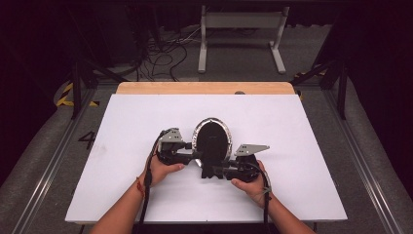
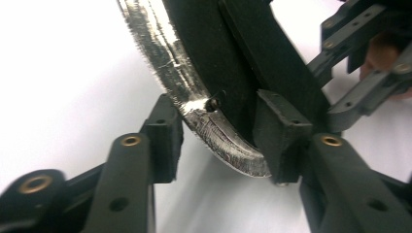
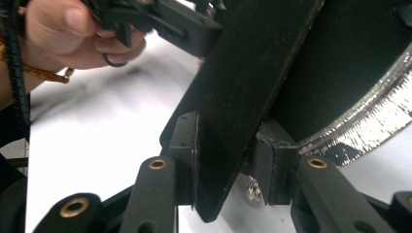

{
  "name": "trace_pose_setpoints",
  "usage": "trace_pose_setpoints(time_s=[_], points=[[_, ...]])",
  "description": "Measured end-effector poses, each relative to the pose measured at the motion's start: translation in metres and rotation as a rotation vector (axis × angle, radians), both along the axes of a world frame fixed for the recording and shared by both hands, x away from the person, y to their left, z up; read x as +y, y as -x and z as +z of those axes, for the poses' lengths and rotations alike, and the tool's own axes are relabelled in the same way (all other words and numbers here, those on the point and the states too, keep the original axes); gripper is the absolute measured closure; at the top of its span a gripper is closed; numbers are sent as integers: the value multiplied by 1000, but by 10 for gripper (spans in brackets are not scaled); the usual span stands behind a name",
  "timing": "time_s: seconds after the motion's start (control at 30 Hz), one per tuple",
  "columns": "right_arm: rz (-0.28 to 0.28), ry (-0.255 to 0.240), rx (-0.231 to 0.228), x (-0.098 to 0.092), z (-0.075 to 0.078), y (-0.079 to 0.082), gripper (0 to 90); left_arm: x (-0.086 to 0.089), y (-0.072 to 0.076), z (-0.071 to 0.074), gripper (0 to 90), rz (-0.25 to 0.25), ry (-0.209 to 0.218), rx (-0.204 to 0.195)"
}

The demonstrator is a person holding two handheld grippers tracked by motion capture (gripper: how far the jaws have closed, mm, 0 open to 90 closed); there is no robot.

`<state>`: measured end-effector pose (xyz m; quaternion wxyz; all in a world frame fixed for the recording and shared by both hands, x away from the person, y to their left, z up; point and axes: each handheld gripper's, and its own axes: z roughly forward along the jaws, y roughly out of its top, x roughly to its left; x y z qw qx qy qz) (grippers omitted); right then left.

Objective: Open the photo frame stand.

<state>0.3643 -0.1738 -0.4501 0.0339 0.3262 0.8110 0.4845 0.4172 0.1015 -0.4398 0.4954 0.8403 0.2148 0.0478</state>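
Evidently stiff, light and fragile, the oval mirror [image 1: 212, 139] lies mid-bench [image 1: 122, 146]. The left gripper [image 1: 195, 155] has its fingers [image 2: 165, 133] part-open astride the silver rim; the right gripper [image 1: 214, 170] pinches the black stand [image 3: 243, 97], the safer hold.

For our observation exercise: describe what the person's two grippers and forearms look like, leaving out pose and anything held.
Both the left gripper and right gripper are black, each topped by a grey three-cornered plate and trailing a black cable. Their jaw links carry brass-coloured rivets. The forearms are bare, without sleeves; the left wrist wears a reddish cord bracelet.
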Motion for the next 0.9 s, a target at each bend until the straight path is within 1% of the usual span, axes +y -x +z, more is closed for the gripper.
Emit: trace_pose_setpoints(time_s=[0.03, 0.07, 0.13, 0.27, 0.33, 0.37, 0.4, 0.43, 0.5, 0.53, 0.6, 0.67, 0.73, 0.8, 0.9], points=[[-1, -4, 3, -1, -1, 0, 658, -1, 1, 0, 574, 0, 2, -3], [-1, -2, 1, -1, -1, 0, 659, 0, 1, 1, 575, 0, -4, -15], [-5, 11, -11, 0, 0, 0, 663, 0, 2, 3, 585, -2, -6, -27], [-10, 18, -18, 0, 0, 1, 680, 0, 5, 8, 596, -1, -35, -59], [-14, 20, -21, 1, -1, 1, 682, 0, 6, 8, 601, -1, -36, -60], [-17, 24, -24, 1, 0, 2, 682, 0, 7, 9, 601, -1, -41, -69], [-18, 30, -31, 2, 0, 3, 682, 1, 7, 9, 606, 0, -36, -67], [-19, 29, -28, 2, 0, 3, 684, 2, 6, 8, 611, 0, -26, -59], [-18, 28, -27, 2, 0, 3, 685, 1, 6, 6, 611, 1, -28, -53], [-17, 27, -27, 2, 0, 3, 683, 0, 6, 5, 587, -2, -34, -49], [-17, 22, -25, 1, 0, 2, 681, -5, 6, 1, 505, -16, -44, -40], [-16, 22, -24, 1, 0, 2, 682, -6, 6, 0, 511, -22, -47, -36], [-14, 32, -31, 2, 0, 3, 682, -7, 4, -2, 528, -31, -41, -15], [-15, 40, -34, 2, 1, 3, 680, -6, 2, -4, 555, -38, -37, 15], [-12, 37, -34, 2, 1, 2, 679, -6, 1, -5, 566, -45, -39, 27]])
